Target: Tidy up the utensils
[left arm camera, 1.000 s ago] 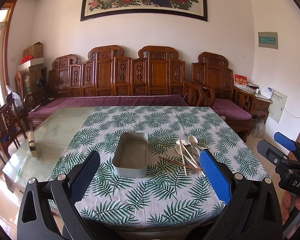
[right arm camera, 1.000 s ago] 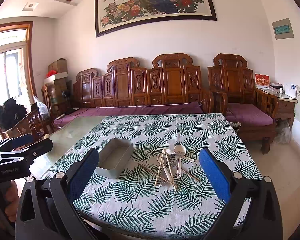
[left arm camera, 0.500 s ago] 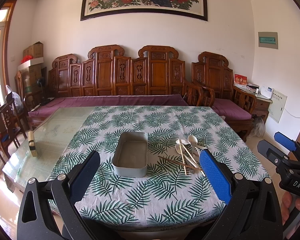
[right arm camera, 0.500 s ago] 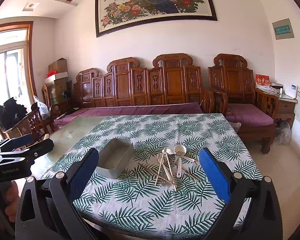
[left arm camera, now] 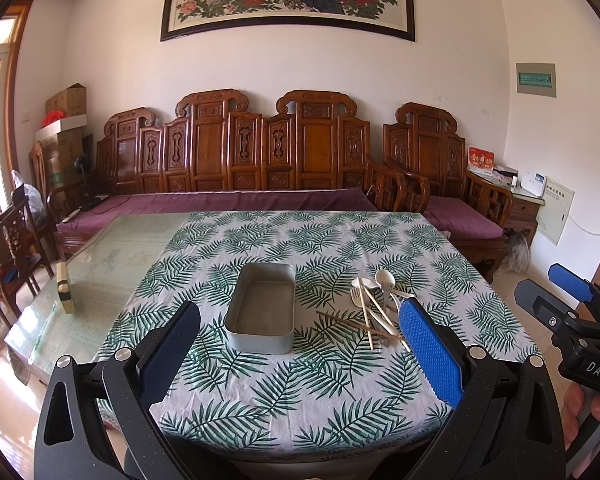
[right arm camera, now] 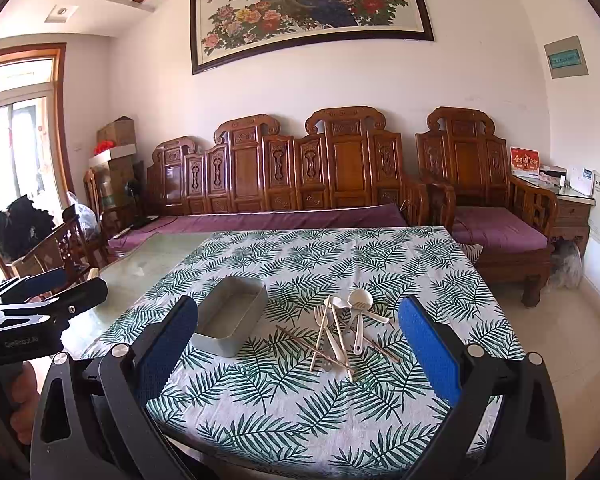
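Note:
An empty grey rectangular tin (left arm camera: 261, 307) (right arm camera: 231, 321) sits on the leaf-print tablecloth (left arm camera: 300, 392). To its right lies a loose pile of utensils (left arm camera: 374, 312) (right arm camera: 342, 330): pale spoons, forks and wooden chopsticks. My left gripper (left arm camera: 300, 354) is open and empty, held back from the table's near edge. My right gripper (right arm camera: 298, 350) is open and empty, also short of the table. Each gripper shows at the edge of the other's view.
The cloth covers the right part of a glass-topped table (left arm camera: 100, 264); a small block (left arm camera: 65, 288) stands on the bare glass at left. A carved wooden sofa (left arm camera: 260, 168) and armchair (right arm camera: 488, 200) stand behind. Wooden chairs (left arm camera: 8, 256) stand left.

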Available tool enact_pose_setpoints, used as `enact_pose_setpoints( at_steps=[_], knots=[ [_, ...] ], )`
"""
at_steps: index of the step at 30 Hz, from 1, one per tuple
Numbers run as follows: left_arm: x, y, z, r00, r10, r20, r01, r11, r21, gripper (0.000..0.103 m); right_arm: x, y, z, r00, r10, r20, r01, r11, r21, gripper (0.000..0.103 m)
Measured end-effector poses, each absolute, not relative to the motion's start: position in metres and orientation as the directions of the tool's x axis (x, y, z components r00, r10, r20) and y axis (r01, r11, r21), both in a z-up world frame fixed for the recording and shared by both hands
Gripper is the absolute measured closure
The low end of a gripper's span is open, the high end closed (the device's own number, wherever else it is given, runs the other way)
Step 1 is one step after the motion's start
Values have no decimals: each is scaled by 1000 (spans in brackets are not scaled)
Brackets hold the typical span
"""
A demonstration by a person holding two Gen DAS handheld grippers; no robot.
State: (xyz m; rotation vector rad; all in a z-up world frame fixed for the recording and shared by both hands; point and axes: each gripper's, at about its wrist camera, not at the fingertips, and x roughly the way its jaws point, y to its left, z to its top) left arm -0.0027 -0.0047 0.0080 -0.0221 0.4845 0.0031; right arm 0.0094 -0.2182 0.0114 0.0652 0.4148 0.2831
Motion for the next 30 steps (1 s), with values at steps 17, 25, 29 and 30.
enact_pose_setpoints(
  at_steps=[17,25,29,30],
  knots=[
    [0,-5,2,878,-4,-479,-6,1000,-19,6,11,-219,10,874,286,-393,-259,958,122,3],
    [23,-3,-18,847,-16,-532,10,1000,-14,6,25,-219,-7,857,299,-419,-275,954,116,3],
    [36,-5,-30,829,-22,-559,23,1000,-5,6,38,-219,-18,841,312,-443,-292,949,114,7],
    [39,-5,-33,825,-21,-565,25,1000,0,6,42,-218,-21,835,316,-450,-297,948,113,8]
  ],
)
